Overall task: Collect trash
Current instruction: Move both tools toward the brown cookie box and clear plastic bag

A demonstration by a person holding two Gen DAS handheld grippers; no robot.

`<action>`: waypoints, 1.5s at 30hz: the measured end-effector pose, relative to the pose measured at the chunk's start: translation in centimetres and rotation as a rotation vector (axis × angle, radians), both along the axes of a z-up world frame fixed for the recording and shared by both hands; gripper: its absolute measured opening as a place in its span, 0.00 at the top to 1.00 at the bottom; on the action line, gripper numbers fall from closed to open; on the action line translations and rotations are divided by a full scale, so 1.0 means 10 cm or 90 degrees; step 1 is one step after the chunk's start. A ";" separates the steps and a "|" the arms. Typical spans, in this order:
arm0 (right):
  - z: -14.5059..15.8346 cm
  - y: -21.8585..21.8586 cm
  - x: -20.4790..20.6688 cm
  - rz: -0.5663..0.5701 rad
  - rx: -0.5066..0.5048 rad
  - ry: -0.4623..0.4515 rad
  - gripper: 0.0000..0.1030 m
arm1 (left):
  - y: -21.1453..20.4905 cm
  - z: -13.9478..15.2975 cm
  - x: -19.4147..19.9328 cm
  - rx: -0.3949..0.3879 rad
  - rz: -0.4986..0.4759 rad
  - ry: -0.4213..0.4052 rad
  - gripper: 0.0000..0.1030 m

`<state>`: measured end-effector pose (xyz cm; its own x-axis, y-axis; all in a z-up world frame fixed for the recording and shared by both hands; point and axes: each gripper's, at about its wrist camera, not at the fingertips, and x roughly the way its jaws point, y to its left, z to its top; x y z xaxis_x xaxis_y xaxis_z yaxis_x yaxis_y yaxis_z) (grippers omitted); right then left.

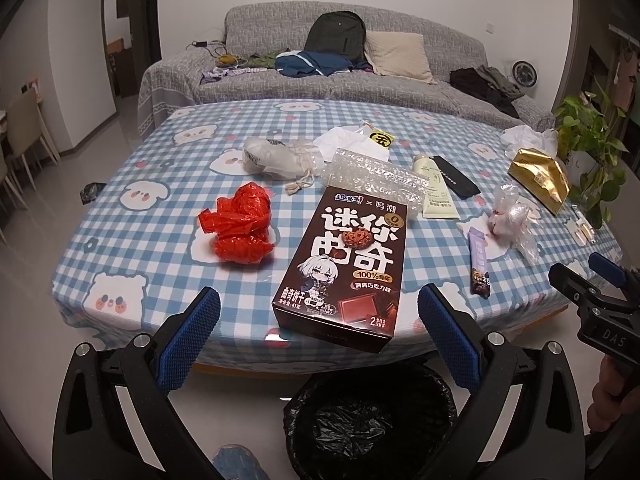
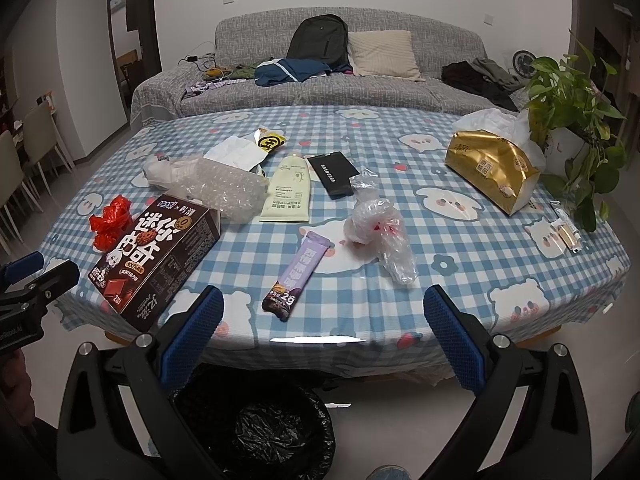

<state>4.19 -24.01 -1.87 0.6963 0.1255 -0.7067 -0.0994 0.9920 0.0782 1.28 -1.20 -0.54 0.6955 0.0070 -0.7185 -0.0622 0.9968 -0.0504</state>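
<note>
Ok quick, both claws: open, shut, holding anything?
Left claw: open, holding nothing, in front of the cookie box.
Right claw: open, holding nothing, facing the purple sachet.

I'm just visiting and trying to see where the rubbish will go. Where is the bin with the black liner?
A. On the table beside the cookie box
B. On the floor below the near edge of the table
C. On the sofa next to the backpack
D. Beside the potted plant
B: the bin stands on the floor under the near edge of the table, below the open left gripper.
</note>
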 end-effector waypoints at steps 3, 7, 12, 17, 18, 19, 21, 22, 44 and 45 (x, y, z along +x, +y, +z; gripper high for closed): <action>-0.01 -0.01 0.01 -0.001 -0.001 0.001 0.07 | 0.00 -0.01 0.01 0.001 0.001 0.003 0.06; 0.00 -0.01 0.00 -0.001 0.001 0.000 0.07 | -0.01 -0.01 0.02 0.005 -0.001 0.002 0.06; -0.02 -0.04 0.02 -0.004 0.005 0.000 0.07 | -0.03 -0.01 0.03 0.007 -0.006 0.003 0.06; -0.01 -0.03 0.02 -0.004 0.003 0.000 0.07 | -0.06 -0.01 0.03 0.013 -0.009 0.003 0.06; -0.01 -0.03 0.02 -0.003 0.004 0.001 0.07 | -0.06 -0.01 0.03 0.012 -0.010 0.003 0.06; -0.01 -0.03 0.02 -0.003 0.003 0.000 0.07 | -0.06 -0.01 0.03 0.011 -0.010 0.003 0.06; -0.01 -0.03 0.02 -0.003 0.003 0.000 0.07 | -0.06 -0.01 0.03 0.012 -0.010 0.003 0.06; -0.01 -0.03 0.02 -0.002 0.003 0.000 0.07 | -0.06 -0.01 0.03 0.011 -0.010 0.002 0.06; -0.01 -0.04 0.02 -0.003 0.002 -0.001 0.07 | -0.06 0.01 0.01 0.018 -0.006 0.003 0.06; -0.01 -0.05 0.02 -0.003 0.002 -0.001 0.07 | -0.05 0.01 0.02 0.018 -0.005 0.004 0.06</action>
<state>4.43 -24.49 -2.01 0.6980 0.1247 -0.7052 -0.0946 0.9921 0.0818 1.44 -1.66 -0.41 0.6914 0.0220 -0.7222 -0.0545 0.9983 -0.0218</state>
